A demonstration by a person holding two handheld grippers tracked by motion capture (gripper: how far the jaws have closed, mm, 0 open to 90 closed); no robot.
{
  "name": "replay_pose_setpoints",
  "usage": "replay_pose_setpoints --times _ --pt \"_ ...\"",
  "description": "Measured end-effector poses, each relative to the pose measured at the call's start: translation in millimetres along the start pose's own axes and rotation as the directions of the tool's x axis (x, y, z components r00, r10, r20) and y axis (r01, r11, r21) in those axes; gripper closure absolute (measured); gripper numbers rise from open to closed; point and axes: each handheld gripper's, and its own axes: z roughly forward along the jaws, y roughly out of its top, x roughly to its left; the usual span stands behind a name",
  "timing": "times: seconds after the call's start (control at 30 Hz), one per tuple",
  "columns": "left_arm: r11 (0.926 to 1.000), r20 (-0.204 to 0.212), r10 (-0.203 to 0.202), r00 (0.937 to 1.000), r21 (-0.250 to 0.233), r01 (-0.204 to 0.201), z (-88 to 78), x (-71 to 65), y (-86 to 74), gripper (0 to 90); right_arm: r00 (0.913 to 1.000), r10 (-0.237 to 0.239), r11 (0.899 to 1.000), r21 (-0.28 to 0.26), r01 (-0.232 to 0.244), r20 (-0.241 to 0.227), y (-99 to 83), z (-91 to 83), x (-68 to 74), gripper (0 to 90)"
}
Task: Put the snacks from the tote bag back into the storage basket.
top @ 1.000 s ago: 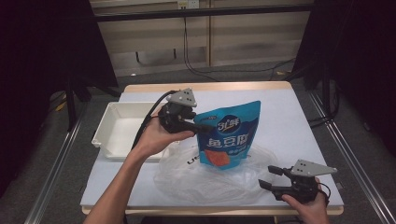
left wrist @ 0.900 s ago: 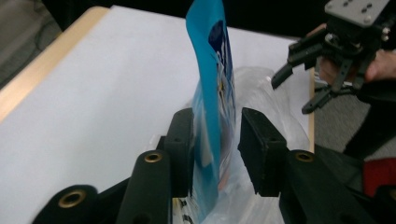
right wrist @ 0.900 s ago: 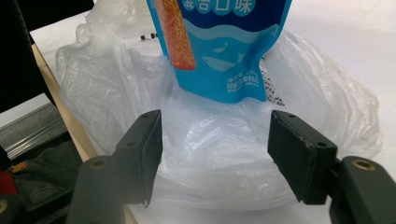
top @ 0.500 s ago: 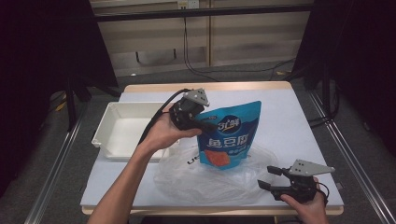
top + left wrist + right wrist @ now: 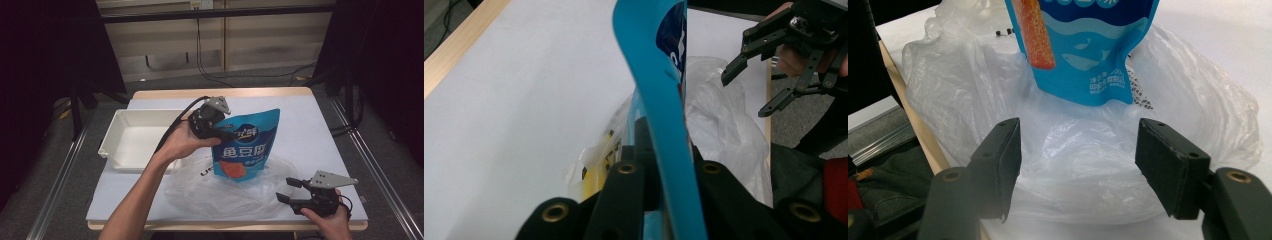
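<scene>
A blue snack pouch stands upright with its bottom in a crumpled clear plastic bag on the white table. My left gripper has just closed its jaws and is shut on the pouch's upper left edge. In the left gripper view the pouch's edge runs up between the black jaws of my left gripper. Near the front right corner my right gripper is open, apart from the bag. In the right gripper view its pads stand wide before the bag and the pouch.
A white empty tray lies at the left of the table, beside my left forearm. The table's wooden front edge runs just under the bag. Dark floor and metal rails flank both sides.
My left gripper has moved right onto the pouch's upper left edge and its jaws have closed on it. The right gripper and the pouch have stayed in place.
</scene>
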Motion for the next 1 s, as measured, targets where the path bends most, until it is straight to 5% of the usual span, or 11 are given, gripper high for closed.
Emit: replay_pose_setpoints --times 0.77,1.0 --pt "0.9998 0.021 -0.02 0.9996 -0.006 0.02 2.2 1.6 1.7 90.0 0.9999 -0.005 1.0 0.012 0.005 0.012 -0.5 2.1 -0.7 35.2" --pt "0.999 -0.028 0.044 0.9986 0.011 -0.044 6.9 -12.0 16.8 90.0 0.9998 -0.003 1.0 0.006 0.003 0.018 -0.1 1.6 -0.6 35.2"
